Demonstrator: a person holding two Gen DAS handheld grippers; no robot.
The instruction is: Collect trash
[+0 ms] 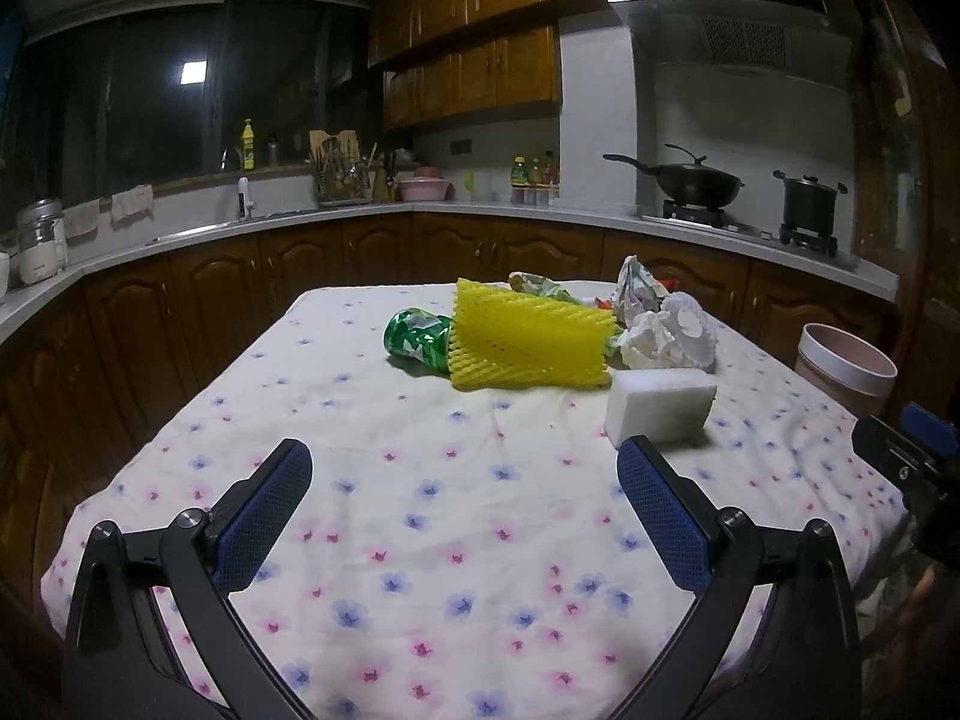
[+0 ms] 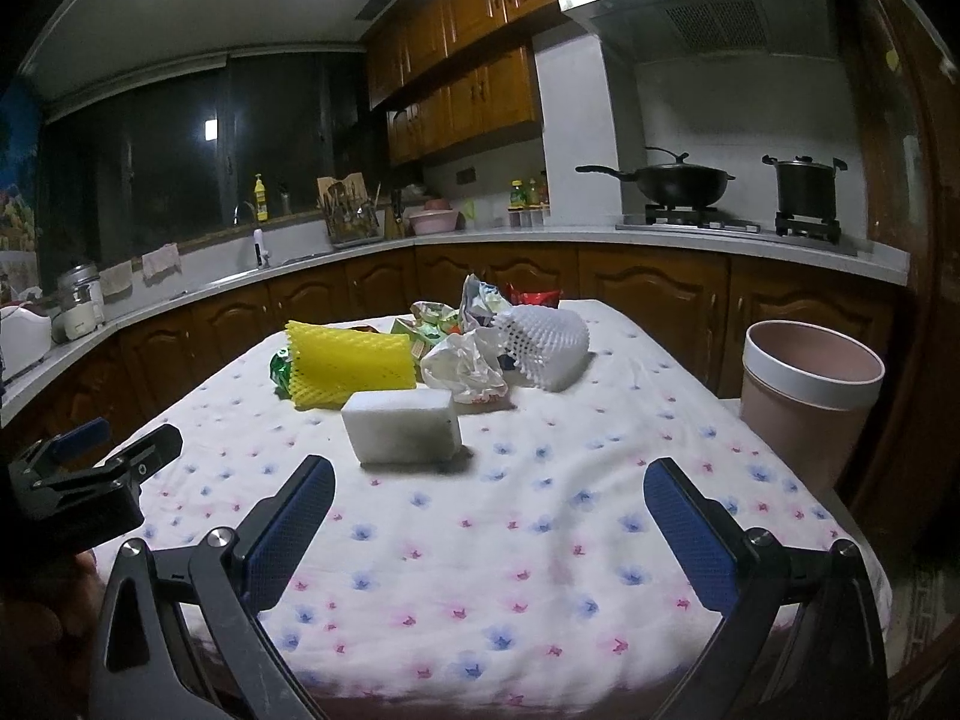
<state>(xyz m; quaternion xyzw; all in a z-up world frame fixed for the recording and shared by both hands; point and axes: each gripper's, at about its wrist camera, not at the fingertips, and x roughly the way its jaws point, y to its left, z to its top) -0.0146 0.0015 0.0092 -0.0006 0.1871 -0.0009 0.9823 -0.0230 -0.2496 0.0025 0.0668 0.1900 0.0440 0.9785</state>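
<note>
Trash lies heaped at the far half of a floral-cloth table (image 1: 456,540) (image 2: 510,540): a yellow foam net (image 1: 528,339) (image 2: 351,363), a crushed green can (image 1: 417,339) (image 2: 279,369), a white foam block (image 1: 660,405) (image 2: 402,426), crumpled white plastic (image 1: 651,339) (image 2: 465,369), a white foam net (image 2: 543,342) and snack wrappers (image 1: 639,291) (image 2: 435,318). A pink bin (image 1: 843,366) (image 2: 807,402) stands off the table's right edge. My left gripper (image 1: 465,462) and right gripper (image 2: 489,480) hover open and empty over the near table, short of the pile.
Wooden cabinets and a grey counter wrap around behind the table. A wok (image 1: 696,180) and a pot (image 2: 804,186) sit on the stove at right. The sink area holds a dish rack (image 1: 342,177) and bottles. The other gripper's body shows at each view's edge.
</note>
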